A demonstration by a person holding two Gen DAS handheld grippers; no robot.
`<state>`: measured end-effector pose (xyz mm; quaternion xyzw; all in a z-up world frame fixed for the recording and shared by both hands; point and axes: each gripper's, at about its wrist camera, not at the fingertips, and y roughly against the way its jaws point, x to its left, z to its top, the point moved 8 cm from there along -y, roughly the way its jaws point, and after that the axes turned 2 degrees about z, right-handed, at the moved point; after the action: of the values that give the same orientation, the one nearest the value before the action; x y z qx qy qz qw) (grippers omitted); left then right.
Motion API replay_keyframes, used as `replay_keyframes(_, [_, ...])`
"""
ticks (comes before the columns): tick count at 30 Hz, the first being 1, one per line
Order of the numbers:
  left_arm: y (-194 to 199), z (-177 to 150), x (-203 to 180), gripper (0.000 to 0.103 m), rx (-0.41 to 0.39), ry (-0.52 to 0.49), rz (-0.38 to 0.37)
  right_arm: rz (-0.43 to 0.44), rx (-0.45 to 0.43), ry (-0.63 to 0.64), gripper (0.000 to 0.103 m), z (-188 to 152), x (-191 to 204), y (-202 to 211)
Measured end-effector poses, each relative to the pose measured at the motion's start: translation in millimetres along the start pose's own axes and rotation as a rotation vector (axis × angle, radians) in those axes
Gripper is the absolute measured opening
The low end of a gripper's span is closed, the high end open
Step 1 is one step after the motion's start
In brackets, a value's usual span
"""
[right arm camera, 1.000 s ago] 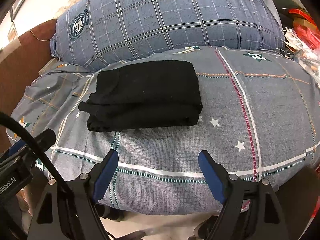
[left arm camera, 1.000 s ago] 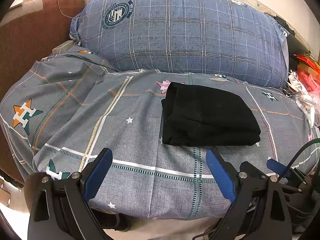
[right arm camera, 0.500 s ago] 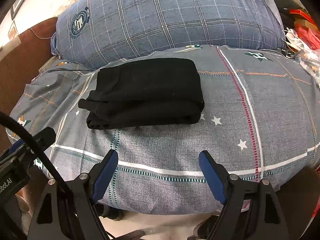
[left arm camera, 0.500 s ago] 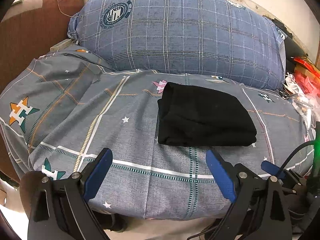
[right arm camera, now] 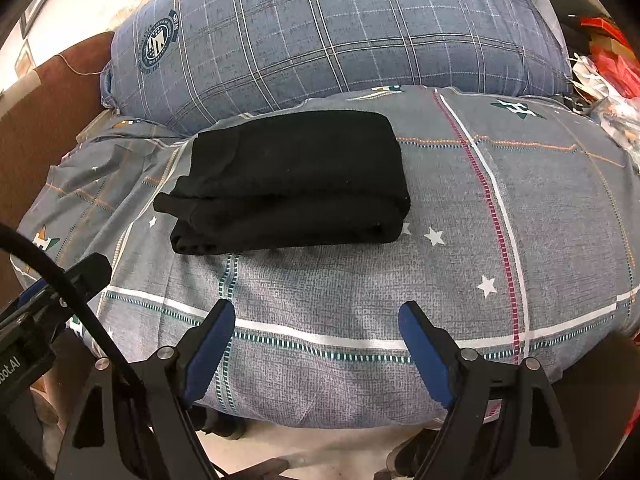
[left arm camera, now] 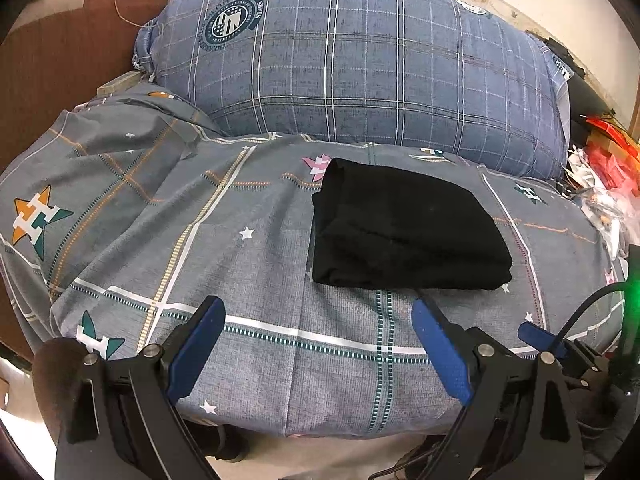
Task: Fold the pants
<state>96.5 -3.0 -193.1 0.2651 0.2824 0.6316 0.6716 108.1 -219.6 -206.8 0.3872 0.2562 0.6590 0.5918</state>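
The black pants (left arm camera: 404,228) lie folded into a compact thick rectangle on the grey patterned bedsheet (left arm camera: 240,280). In the right wrist view the same pants (right arm camera: 288,180) show stacked layers along their near and left edges. My left gripper (left arm camera: 316,312) hovers open over the sheet near the bed's front edge, short of the pants, with nothing between its blue pads. My right gripper (right arm camera: 316,314) also stands open over the sheet in front of the pants, empty. Neither gripper touches the pants.
A large blue plaid pillow (left arm camera: 352,68) lies behind the pants. A brown headboard (left arm camera: 60,72) stands at the left. Red and white clutter (left arm camera: 608,176) sits off the bed's right side. The other gripper's body and cable (right arm camera: 44,312) show at the left.
Both grippers stay open and empty. The left wrist view has shifted slightly, so the pants sit a little further left and lower. The pants themselves have not moved.
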Motion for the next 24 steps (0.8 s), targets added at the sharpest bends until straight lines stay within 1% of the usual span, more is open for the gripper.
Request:
replay_keyframes(18, [1.1,-0.4,0.8,0.094,-0.012,0.012,-0.011,-0.002,0.003,0.009,0.088,0.6,-0.7,-2.0])
replay_keyframes(24, [5.2,1.2,-0.3,0.094,-0.044,0.011,-0.009,-0.003,0.002,0.009,0.089,0.8,-0.1,-1.7])
